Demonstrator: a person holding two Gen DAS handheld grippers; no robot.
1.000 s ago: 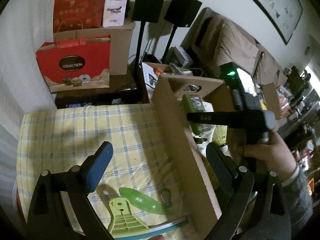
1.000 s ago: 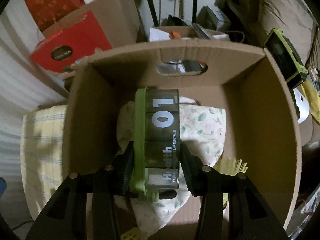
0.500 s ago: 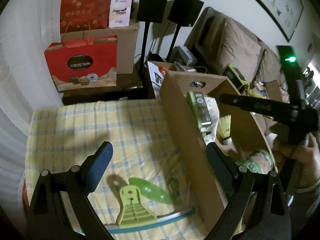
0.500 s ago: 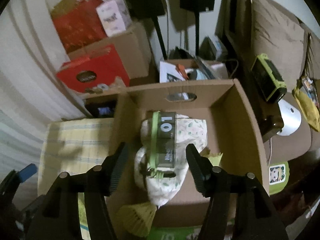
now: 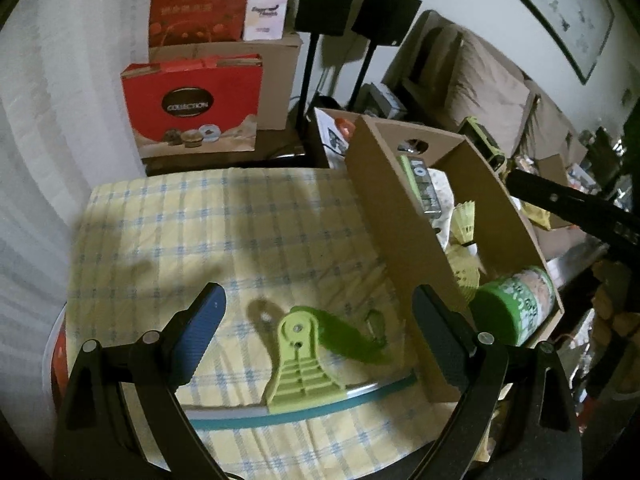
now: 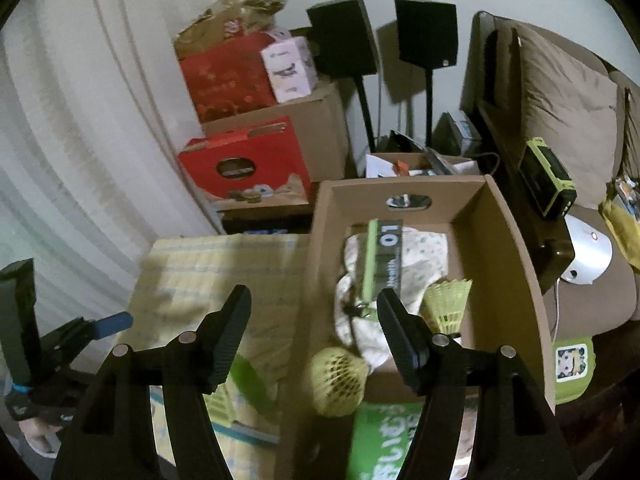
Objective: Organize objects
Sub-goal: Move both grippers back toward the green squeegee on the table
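Note:
A brown cardboard box (image 6: 516,280) stands at the right of the yellow checked table (image 5: 224,232). In it lie a grey-and-green case marked "01" (image 6: 382,260) on a floral cloth (image 6: 424,252), a yellow shuttlecock (image 6: 446,306), a yellow mesh ball (image 6: 338,376) and a green canister (image 5: 514,306). A light green clip tool (image 5: 302,368) with a darker green blade lies on the table between my left gripper's fingers. My left gripper (image 5: 316,328) is open and empty above it. My right gripper (image 6: 314,336) is open and empty, held over the box's left wall.
Red gift boxes (image 5: 192,104) and stacked cartons stand behind the table against the wall. Two black speakers on stands (image 5: 356,12) are behind the box. A sofa with brown cushions (image 6: 560,96) and a green radio (image 6: 548,176) lie to the right.
My right gripper let go of the "01" case, which now rests in the box, opened, and drew back and up to the left. My left gripper stayed open over the green clip.

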